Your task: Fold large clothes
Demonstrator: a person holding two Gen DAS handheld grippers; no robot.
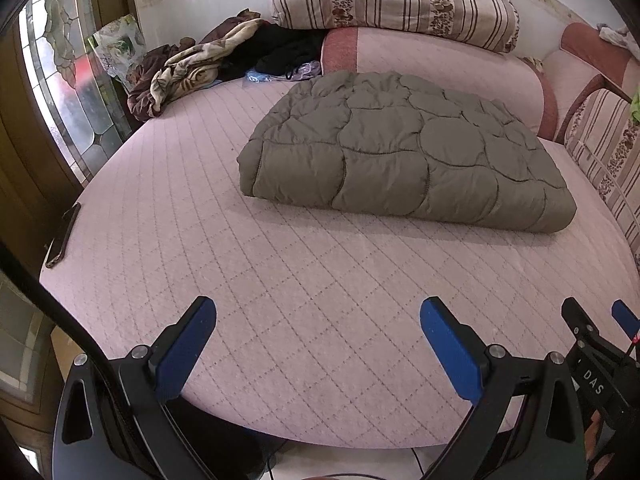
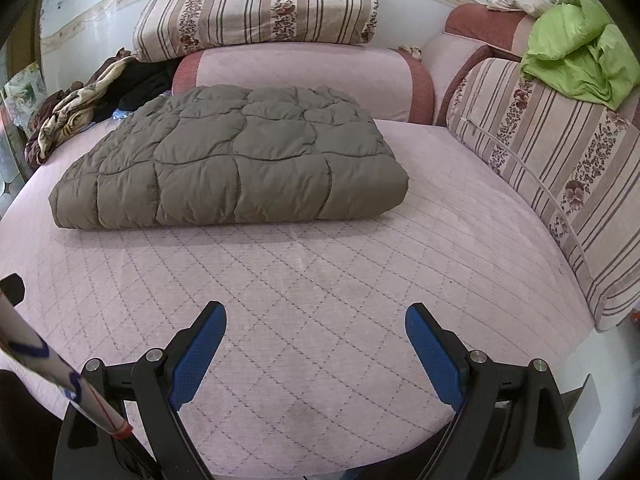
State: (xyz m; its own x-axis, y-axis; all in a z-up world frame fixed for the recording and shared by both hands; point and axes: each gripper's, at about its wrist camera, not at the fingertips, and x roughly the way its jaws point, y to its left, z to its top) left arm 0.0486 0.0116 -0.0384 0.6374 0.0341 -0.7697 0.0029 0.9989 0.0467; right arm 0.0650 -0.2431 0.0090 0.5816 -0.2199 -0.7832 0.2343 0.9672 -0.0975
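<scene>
Olive-green quilted padded garment [image 2: 232, 156], folded into a thick rectangle, lies toward the far side of the pink quilted bed surface [image 2: 320, 300], well clear of its near edge. My left gripper [image 1: 318, 316] and right gripper [image 2: 316, 320] hover there, spread and empty; folding appears complete.

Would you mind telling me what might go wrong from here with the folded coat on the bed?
The puffy olive coat lies folded, and both the left gripper and right gripper are open and clear of it. Its padding may spring open without pressure. A further pinch on such a thick bundle could slip. The phone at the bed's edge could get knocked off.
</scene>
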